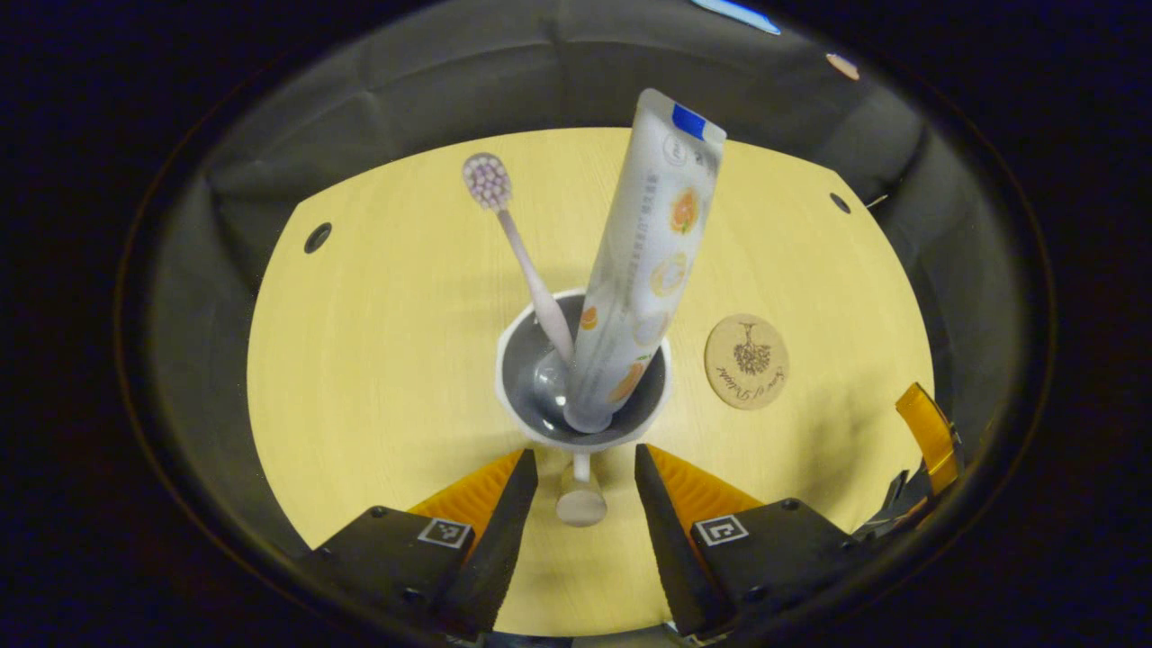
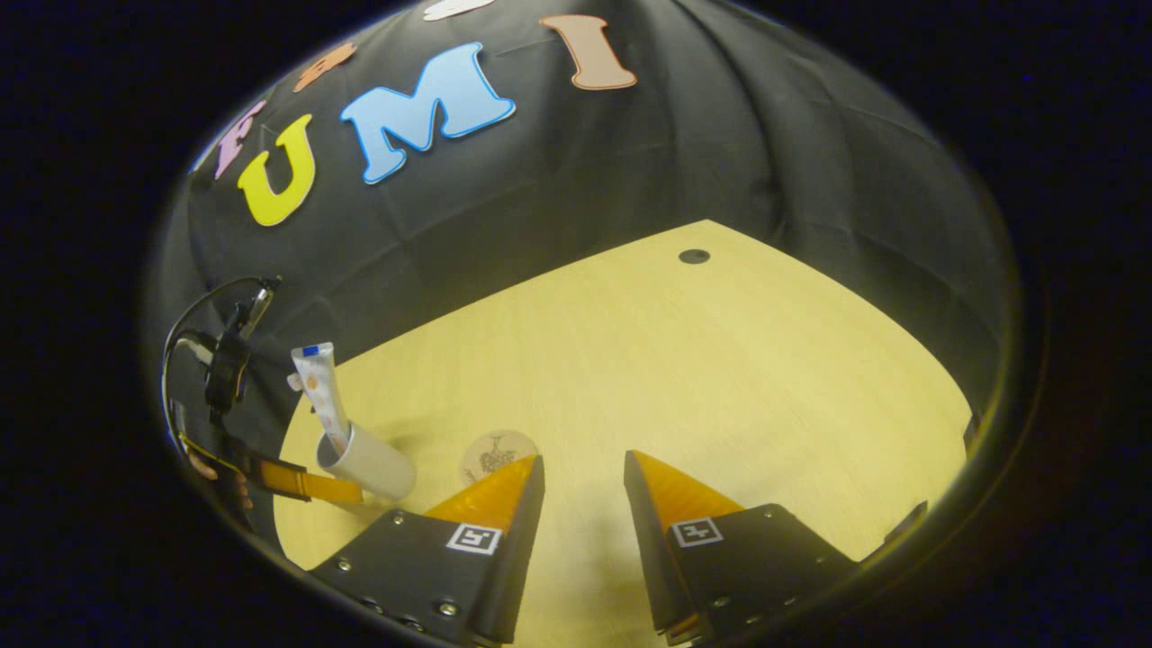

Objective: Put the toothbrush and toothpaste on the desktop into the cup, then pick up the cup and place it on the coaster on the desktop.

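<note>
We see the cup's (image 1: 580,373) base hidden below its rim, handle between left gripper's (image 1: 585,472) spread fingers, untouched, right gripper (image 2: 583,472) spread.

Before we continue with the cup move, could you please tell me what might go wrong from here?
1. The toothpaste and toothbrush stand tall and leaning in the cup; a tilted lift could tip them out.
2. The left tongs are open around the cup's handle, a narrow hold that might let the cup swing.
3. The coaster is small, so the cup could land off-centre.
</note>
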A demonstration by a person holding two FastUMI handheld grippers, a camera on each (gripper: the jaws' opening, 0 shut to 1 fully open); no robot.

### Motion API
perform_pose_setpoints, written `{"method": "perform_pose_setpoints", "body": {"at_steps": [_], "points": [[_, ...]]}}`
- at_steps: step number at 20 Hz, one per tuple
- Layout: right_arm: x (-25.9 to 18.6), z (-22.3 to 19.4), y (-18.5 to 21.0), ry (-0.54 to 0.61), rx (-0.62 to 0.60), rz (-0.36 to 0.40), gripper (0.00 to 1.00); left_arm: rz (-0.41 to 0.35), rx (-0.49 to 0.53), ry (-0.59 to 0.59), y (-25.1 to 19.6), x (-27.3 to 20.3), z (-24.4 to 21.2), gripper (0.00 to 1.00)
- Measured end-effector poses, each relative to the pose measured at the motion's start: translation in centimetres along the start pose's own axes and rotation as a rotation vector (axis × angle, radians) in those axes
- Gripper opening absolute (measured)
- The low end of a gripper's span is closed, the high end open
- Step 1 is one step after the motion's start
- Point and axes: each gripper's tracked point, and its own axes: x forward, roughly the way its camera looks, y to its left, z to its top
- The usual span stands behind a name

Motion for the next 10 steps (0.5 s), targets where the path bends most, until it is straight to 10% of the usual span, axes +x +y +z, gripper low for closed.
{"method": "perform_pose_setpoints", "body": {"at_steps": [6,10], "points": [[0.2,-0.3,-0.4,0.014,0.022,-0.004,0.54,0.006,-0.012,0.005,0.1,1.7,0.6,0.74],[0.2,-0.5,-0.1,0.026,0.024,0.0,0.54,0.008,-0.024,0.015,-0.1,2.0,0.5,0.41]]}}
